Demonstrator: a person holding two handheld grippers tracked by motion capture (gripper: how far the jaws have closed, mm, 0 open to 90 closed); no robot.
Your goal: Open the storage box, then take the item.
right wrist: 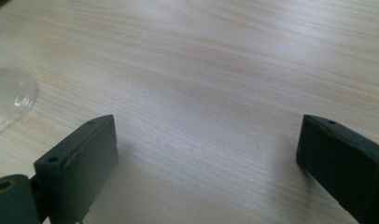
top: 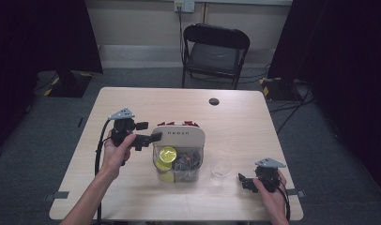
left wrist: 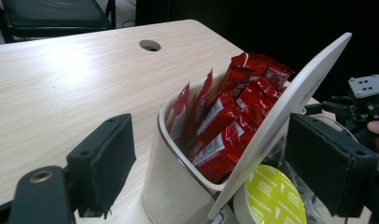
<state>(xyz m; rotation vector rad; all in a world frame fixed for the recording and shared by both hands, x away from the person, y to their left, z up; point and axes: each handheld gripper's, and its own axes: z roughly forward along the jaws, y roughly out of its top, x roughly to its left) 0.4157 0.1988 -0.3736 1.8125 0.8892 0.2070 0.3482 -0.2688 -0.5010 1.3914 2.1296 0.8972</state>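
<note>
A: How do the jaws of the left gripper [left wrist: 211, 163] stand?

B: Parted, one on each side of the white container [left wrist: 178, 186]. Neither pad presses on it, so nothing is gripped.

A: What is in that container?

B: Red sachets [left wrist: 225, 121] stand packed in its back compartment, behind a tilted white divider [left wrist: 290, 102]. In front of the divider lies a yellow-lidded capsule [left wrist: 271, 196].

A: Where does it sit?

B: Near the middle of the desk [top: 132, 103], with the left gripper [top: 148, 132] just at its left edge.

A: And the right gripper [top: 241, 180]?

B: Its jaws are wide apart over bare desk, holding nothing. It rests near the desk's front right corner, with a clear plastic cup [top: 220, 169] just beside it, between it and the container.
</note>
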